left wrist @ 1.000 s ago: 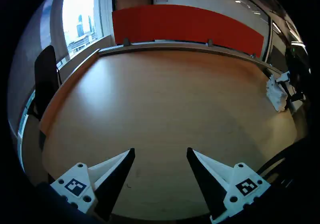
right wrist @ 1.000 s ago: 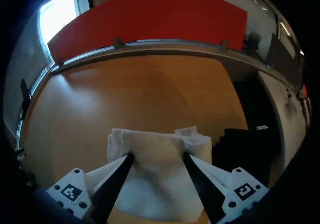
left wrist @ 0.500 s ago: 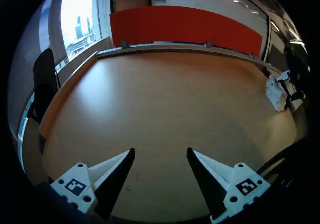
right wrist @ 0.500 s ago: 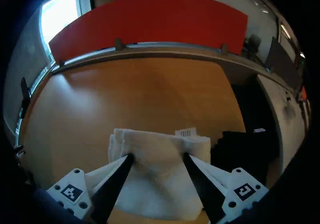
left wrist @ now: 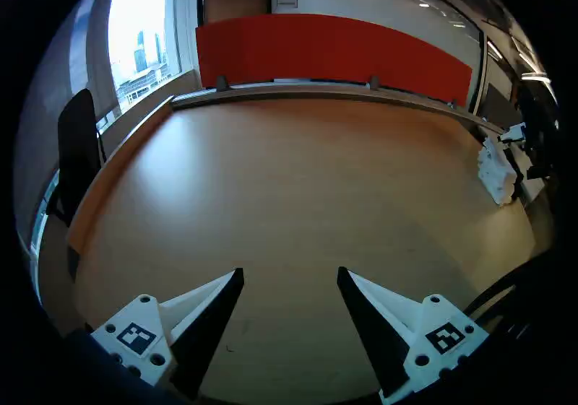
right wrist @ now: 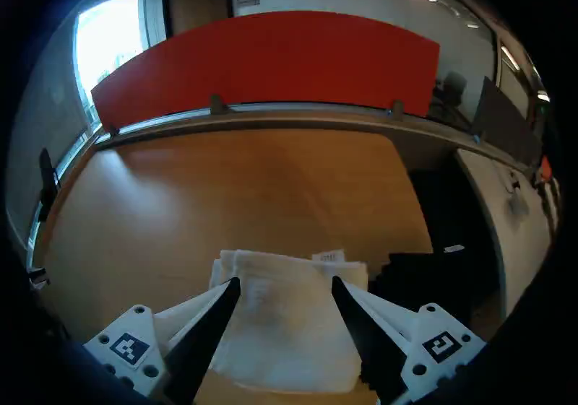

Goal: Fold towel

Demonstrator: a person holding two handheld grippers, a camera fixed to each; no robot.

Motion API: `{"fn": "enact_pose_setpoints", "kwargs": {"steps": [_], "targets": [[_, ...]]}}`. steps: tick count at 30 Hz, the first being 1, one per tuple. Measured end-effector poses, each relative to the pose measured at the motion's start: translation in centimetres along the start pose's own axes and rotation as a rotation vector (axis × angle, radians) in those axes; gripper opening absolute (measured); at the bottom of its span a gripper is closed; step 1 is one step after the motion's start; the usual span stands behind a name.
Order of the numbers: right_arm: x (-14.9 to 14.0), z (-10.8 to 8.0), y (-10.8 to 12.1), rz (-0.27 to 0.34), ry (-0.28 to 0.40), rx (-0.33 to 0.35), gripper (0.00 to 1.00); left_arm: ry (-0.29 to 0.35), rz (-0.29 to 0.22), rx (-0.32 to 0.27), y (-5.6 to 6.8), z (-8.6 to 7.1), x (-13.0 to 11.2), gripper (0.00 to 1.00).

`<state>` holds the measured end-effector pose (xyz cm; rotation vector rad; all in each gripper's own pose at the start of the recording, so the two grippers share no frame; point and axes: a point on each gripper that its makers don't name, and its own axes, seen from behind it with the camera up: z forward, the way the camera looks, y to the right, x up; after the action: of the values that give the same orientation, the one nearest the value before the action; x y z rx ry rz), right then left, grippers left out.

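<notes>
a broad wooden worktop [left wrist: 289, 188] spreads ahead of both grippers and fills most of each view. along its far edge, straight ahead, stands a long red screen [left wrist: 332, 48] on a grey rail. a bright window [left wrist: 137, 37] lies ahead and to the left of the left gripper, and a black chair [left wrist: 76, 152] stands off its left side, past the worktop's edge.

the white towel [right wrist: 289, 325] lies folded on the worktop right under the right gripper [right wrist: 284, 280], near the worktop's right-hand edge, with its far edge just ahead of the fingertips. in the left gripper view the towel [left wrist: 497, 174] shows as a small white heap far off to the right.

the right gripper is spread wide above the towel, one finger over each side of it, and neither finger presses on the cloth. the left gripper [left wrist: 289, 271] is equally wide open with nothing between its fingers, bare worktop beneath.

a small white tag [right wrist: 329, 255] sticks out at the towel's far edge, just ahead of the right finger.
</notes>
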<state>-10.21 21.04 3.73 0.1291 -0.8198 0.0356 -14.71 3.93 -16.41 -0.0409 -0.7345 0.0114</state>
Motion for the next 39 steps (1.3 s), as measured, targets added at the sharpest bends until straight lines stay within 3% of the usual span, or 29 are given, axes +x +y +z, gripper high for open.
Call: {"fn": "enact_pose_setpoints", "kwargs": {"steps": [11, 29, 39], "targets": [[3.7, -4.2, -0.7, 0.002, 0.191, -0.062, 0.98, 0.026, -0.006, -0.012, -0.1, 0.4, 1.1, 0.96], [6.4, -10.1, -1.2, 0.037, 0.471, -0.164, 0.98, 0.051, 0.011, -0.033, 0.3, 0.5, 2.2, 0.96], [7.0, -11.8, -1.3, 0.048, 0.56, -0.222, 0.98, 0.065, 0.016, -0.033, 0.3, 0.4, 2.7, 0.97]]}}
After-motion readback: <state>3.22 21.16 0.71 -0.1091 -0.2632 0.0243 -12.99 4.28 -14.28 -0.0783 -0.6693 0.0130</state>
